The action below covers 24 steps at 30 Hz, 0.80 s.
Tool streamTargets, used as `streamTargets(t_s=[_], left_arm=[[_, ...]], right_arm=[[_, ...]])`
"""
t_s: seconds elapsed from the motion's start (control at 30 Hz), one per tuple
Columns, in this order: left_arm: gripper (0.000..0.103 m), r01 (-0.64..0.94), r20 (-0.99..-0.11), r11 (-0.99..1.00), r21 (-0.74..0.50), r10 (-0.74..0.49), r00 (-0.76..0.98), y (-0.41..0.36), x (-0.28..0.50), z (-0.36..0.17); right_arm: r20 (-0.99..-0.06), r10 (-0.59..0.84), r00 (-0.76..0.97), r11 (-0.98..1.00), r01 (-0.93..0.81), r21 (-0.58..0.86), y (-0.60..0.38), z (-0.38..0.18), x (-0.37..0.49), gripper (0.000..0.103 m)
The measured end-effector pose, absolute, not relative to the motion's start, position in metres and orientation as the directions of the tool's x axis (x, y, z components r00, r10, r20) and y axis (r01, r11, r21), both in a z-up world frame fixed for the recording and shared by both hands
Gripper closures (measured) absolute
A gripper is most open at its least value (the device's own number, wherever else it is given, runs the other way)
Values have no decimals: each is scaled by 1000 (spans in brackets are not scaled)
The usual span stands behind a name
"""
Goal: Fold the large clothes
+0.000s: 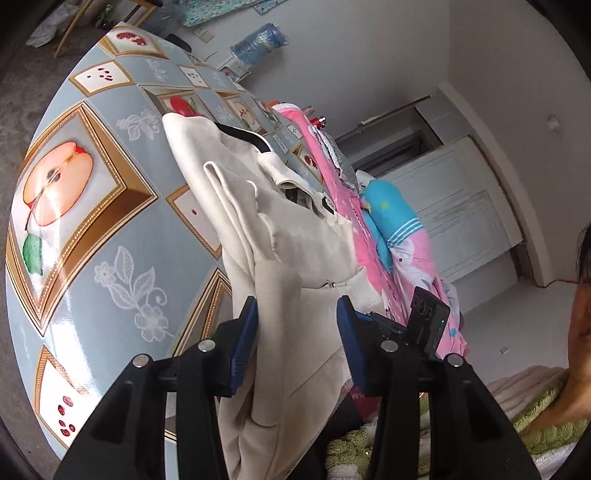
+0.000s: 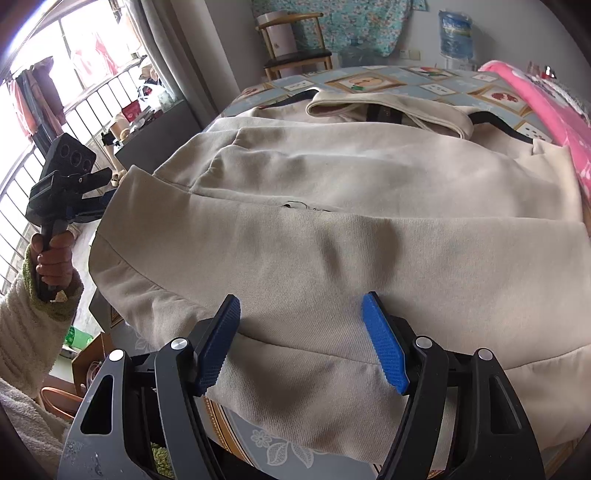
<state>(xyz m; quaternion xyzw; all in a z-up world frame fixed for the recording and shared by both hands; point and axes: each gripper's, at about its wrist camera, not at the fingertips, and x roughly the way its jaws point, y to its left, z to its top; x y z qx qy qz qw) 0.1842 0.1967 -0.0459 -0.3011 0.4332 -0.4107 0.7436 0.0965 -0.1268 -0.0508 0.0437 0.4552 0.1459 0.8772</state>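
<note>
One cream jacket (image 2: 332, 206) lies spread over the table (image 1: 92, 221), which wears a grey-blue cloth printed with framed fruit pictures. The jacket is pale beige, of thick woven stuff, with a dark lining showing at the collar (image 2: 388, 107) on the side far from the right gripper (image 2: 301, 332). Its bottom part is folded up over the body, and the hem hangs a little over the table edge nearest to this gripper.

The right gripper hovers over that folded hem with its two blue pads spread wide; the cloth lies under them and I cannot see them pressing on it.

The left gripper (image 1: 295, 325) stands at the jacket's side edge. Its jaws are partly spread, a fold of the cream cloth passes between the two blue pads, and whether the pads nip it I cannot tell. In the right wrist view a hand (image 2: 53, 258) in a fluffy sleeve holds its handle.

Beyond the jacket, on the far side from the left gripper, one pink patterned blanket (image 1: 388, 240) lies along the table. One blue water bottle (image 2: 456, 33) and one wooden chair (image 2: 291, 48) stand behind the table.
</note>
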Motion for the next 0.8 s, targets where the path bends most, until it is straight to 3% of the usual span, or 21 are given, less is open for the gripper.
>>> streamTargets(t_s=[0.2,0.4,0.57,0.8], left_arm=[[61,355,-464,560,-748,-825,324,194,181,-39],[61,465,-445,510,-724,-860,249,167,170,-30],[59,488,-597,628,-606,-765,243,144,172,-43],[59,539,-715,746,-391,-615,332,127,167,-39]], right_arm=[[-788,290,543,955,-214,204,-126,-50,96,37],[-791,284,543,957,-212,198,-124,-50,97,37],[-790,282,544,958,-212,195,-124,-50,97,37],[-790,281,545,958,-212,194,-124,-50,97,37]])
